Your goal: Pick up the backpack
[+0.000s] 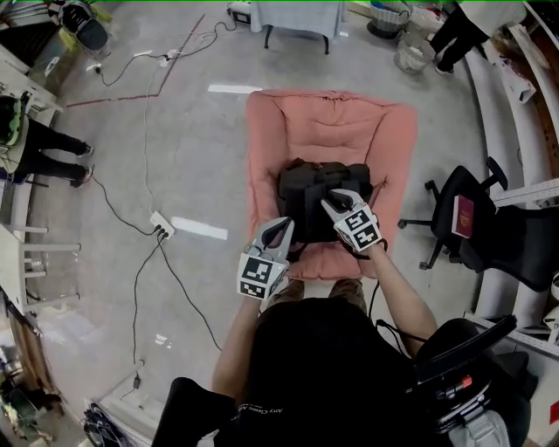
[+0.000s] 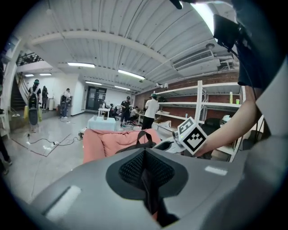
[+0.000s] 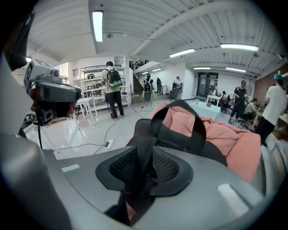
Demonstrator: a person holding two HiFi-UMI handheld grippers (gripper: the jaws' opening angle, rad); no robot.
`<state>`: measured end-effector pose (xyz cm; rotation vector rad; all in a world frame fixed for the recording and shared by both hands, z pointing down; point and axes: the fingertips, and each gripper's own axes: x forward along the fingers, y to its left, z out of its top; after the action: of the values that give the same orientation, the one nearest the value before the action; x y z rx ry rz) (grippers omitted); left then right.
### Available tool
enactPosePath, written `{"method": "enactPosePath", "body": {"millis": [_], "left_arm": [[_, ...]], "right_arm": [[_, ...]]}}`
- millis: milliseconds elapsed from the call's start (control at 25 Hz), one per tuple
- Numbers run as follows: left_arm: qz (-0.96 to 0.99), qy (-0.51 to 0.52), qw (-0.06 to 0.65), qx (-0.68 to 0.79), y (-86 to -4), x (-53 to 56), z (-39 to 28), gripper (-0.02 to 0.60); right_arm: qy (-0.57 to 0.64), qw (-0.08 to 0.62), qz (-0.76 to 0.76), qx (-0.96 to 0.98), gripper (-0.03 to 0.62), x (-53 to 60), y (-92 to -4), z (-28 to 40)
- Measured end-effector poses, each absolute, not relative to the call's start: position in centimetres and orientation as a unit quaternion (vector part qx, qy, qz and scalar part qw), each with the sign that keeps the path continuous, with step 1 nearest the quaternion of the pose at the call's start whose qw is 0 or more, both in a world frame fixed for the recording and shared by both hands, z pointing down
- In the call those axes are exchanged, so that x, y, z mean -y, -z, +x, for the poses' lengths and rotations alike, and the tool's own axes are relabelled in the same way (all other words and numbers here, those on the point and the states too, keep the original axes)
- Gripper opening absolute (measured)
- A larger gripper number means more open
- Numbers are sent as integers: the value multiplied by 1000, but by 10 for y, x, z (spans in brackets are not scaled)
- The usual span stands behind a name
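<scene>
A black backpack lies on a pink cushioned seat just in front of me. My left gripper is at the bag's near left corner. In the left gripper view its pads are drawn close on a dark backpack strap. The bag's carry loop rises beyond them. My right gripper rests on the bag's near right top. In the right gripper view its jaws stand parted, with a black strap lying loosely in the gap. The handle loop arches just ahead.
A black office chair stands to the right of the seat. A power strip and cables lie on the floor at the left. A person stands at the far left. A table is behind the seat, and shelving runs along the right.
</scene>
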<state>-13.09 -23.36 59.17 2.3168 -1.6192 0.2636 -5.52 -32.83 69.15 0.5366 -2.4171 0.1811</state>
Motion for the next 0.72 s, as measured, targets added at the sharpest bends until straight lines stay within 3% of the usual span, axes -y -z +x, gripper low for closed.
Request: {"method": "enactPosePath", "body": {"millis": [240,560,720], "left_arm": [[771,-96,159,609,-595,221,-156,2],[759,-102,157,623,-595,214,-161,2],[758,-100,154,626,-594,214,-164,2]], "right_arm": [[-103,320,198,921,137,345,-718,-74],[-53,326,255,909,145,347,-725,-76],[-154,284,142,936,187,326,-720,-89]]}}
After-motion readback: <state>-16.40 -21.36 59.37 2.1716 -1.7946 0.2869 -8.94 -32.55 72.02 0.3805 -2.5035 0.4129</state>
